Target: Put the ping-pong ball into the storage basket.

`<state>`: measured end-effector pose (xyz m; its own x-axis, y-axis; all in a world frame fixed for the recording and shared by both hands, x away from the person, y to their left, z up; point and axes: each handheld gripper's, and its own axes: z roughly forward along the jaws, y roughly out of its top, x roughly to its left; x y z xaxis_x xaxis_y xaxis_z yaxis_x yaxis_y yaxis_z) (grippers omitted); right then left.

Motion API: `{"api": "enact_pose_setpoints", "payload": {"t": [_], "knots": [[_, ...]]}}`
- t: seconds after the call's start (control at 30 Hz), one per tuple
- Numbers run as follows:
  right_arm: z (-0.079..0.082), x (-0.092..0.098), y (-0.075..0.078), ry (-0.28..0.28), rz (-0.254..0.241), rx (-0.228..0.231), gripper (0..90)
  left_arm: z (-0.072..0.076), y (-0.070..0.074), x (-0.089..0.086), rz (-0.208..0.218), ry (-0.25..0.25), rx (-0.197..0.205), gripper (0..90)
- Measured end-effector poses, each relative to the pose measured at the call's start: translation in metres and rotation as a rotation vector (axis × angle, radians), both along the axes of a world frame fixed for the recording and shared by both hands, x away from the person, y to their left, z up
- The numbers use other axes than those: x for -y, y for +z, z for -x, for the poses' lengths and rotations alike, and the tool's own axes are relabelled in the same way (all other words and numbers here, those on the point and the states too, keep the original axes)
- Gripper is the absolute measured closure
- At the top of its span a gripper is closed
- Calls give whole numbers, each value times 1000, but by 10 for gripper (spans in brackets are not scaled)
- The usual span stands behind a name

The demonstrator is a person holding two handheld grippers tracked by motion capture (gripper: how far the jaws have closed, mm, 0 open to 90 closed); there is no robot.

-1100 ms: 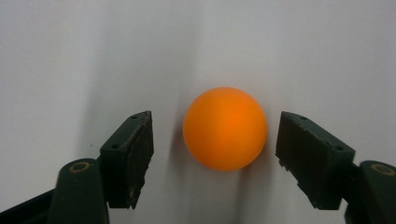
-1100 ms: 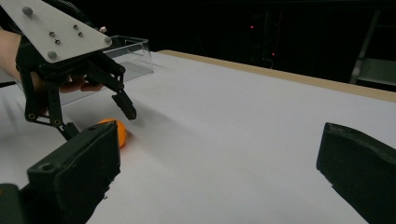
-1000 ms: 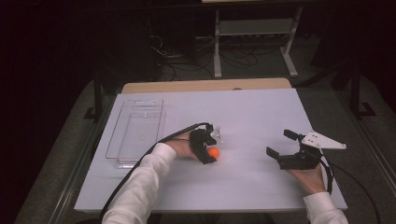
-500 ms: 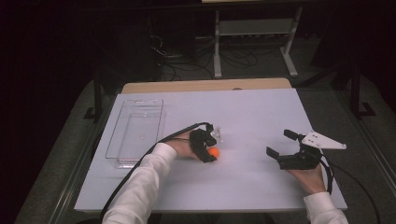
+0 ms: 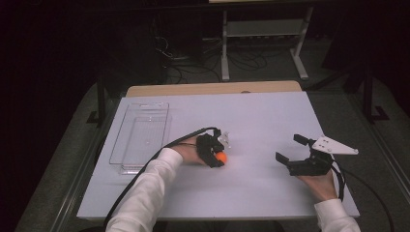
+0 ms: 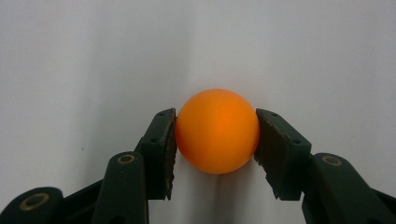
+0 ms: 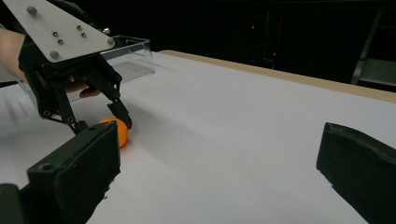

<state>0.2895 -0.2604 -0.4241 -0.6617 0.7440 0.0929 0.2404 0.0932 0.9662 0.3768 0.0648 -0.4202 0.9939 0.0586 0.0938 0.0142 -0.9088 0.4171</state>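
We note a white surface [image 5: 261, 121] carrying a clear plastic tray [image 5: 140, 135] at its left side and, well apart toward the middle, an orange ball [image 5: 221, 157] resting directly on it.

High view: fixed above the person's side, facing forward and down. Takes in the whole white rectangular worktop [image 5: 261, 116], both sleeved forearms at the bottom edge, dark floor and a metal rack beyond.

Left gripper view: rides low on the black two-jaw left gripper [image 6: 215, 140], looking along its jaws, very near the worktop surface; the small orange ball [image 6: 217, 130] sits between them, close to the lens.

Right gripper view: rides on the black two-jaw right gripper [image 7: 219, 172], near table height, facing across the worktop toward the other gripper.

Shared: ball, left gripper and clear plastic rectangular tray [image 5: 140, 135] appear in high and right gripper views.
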Motion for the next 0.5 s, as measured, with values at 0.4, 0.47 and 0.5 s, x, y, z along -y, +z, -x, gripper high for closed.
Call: {"api": "enact_pose_setpoints", "payload": {"t": [0.4,0.47,0.5], "knots": [[0,0,0,-1,0,-1,0,2,5,-2,3,-5,8,505],[0,0,0,-1,0,-1,0,2,6,-2,3,-5,9,505],[0,-1,0,0,0,-1,0,2,8,-3,1,-5,8,505]]}}
